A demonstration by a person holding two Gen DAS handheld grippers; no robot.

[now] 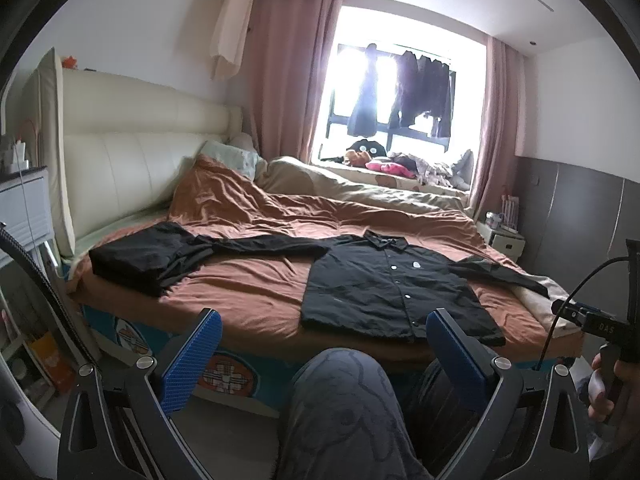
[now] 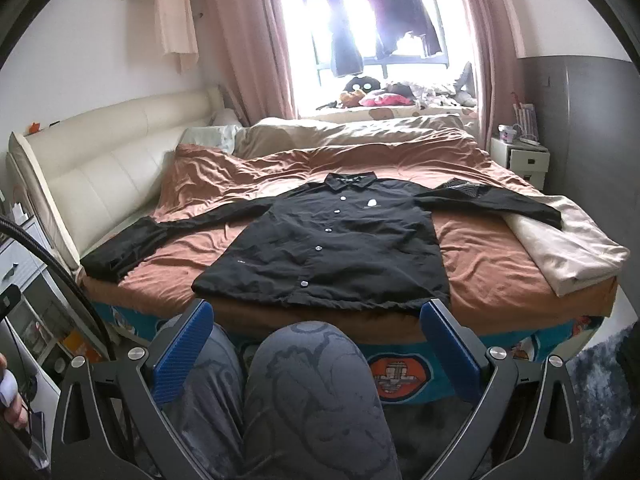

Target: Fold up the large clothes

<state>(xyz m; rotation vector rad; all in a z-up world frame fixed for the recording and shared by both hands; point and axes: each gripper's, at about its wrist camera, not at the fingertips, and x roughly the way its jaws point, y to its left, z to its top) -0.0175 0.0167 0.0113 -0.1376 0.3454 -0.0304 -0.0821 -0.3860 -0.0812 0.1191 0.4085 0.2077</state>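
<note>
Closest in, the left tool (image 1: 324, 344) and the right tool (image 2: 316, 334) both hang with their blue pads spread wide and nothing between them, held back over the person's knees (image 2: 316, 376) in grey patterned trousers, short of the bed edge. Just beyond lies the black button-up shirt (image 2: 332, 244), spread face up on the rust-brown duvet (image 2: 492, 264), hem at the near edge of the bed, collar pointing toward the window, both long sleeves stretched out to the sides. White buttons run up the closed placket and a small pale badge sits on the chest. It looks like thin, limp cloth, light to lift and sure to sag and drag, so I'd judge a single pinch won't carry it cleanly; the likeliest holds are a shoulder seam together with the hem corner on the same side, or a cuff to bring a sleeve across first. The left sleeve ends on a dark folded garment (image 1: 136, 260) near the cream headboard (image 1: 132, 160); the right cuff rests on a cream folded blanket (image 2: 572, 248). Farther back, pillows, pink curtains, clothes hanging in the bright window.
</note>
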